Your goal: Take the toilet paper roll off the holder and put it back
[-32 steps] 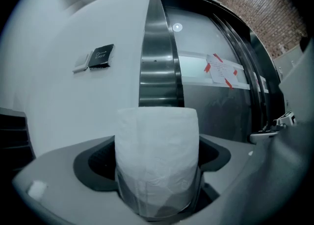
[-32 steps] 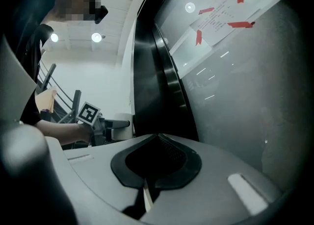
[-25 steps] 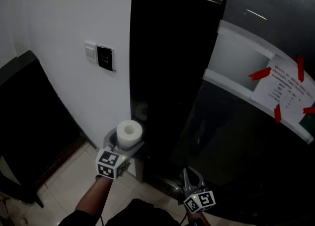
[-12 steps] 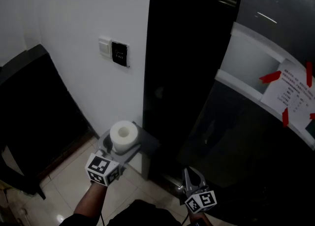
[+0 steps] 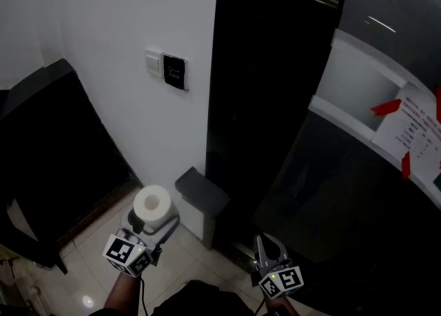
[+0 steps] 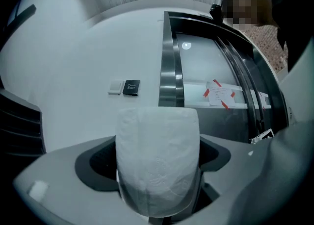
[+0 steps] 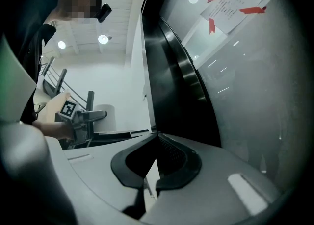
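The fingers (image 6: 91, 164) of the left gripper (image 6: 157, 172) are pinching the white toilet paper roll (image 6: 158, 158) at its lower part. It stands upright between them, with its hollow core facing up in the head view. The roll (image 5: 152, 204) is therefore in the air, held low at the person's left over the pale tiled floor (image 5: 86, 263). It is clear of the box-shaped holder with a dark grey top (image 5: 202, 193), which sits where the white wall (image 5: 103, 25) meets the black glossy panel (image 5: 262, 101).

A second ago the roll sat right over that holder and hid it. Half a second ago it was just off it. Now the left gripper (image 5: 153, 222) has drawn down and to the left, and the holder's whole dark top shows, bare. Judged from this, the taking-off half of the task is done and the return is what remains. For that, the roll has to travel back up and to the right and settle on the holder.

The right gripper (image 5: 266, 244) hangs low beside the black panel, its fingers (image 7: 171, 167) pressed together on nothing, taking no part.
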`<state>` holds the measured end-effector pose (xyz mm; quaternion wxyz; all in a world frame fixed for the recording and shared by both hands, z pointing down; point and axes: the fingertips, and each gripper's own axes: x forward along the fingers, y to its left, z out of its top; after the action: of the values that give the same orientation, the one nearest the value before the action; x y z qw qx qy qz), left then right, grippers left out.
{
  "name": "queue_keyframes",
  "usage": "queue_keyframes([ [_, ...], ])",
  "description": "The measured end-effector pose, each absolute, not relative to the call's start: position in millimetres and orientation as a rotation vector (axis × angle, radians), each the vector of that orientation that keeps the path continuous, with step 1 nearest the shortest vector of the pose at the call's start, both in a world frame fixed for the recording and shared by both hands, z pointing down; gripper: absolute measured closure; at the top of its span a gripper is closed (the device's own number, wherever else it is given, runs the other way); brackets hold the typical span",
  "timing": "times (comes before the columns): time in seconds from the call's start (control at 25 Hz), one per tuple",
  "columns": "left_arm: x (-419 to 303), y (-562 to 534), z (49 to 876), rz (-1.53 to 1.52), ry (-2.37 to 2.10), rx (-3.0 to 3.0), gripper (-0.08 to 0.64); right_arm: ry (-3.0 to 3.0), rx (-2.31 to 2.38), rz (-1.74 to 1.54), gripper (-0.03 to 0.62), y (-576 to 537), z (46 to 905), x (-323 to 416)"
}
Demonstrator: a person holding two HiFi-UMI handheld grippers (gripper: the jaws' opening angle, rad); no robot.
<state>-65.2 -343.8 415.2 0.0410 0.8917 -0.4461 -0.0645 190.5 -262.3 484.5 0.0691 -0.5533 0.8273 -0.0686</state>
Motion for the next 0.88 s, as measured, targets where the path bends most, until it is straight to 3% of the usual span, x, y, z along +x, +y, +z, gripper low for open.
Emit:
queue_keyframes([
  [0.88,-80.9,-323.1,416.5,-0.315,-1.359,2.640,0.104,2.464,-1.694,-0.232,0.580,-256.3,490.1,197.3],
])
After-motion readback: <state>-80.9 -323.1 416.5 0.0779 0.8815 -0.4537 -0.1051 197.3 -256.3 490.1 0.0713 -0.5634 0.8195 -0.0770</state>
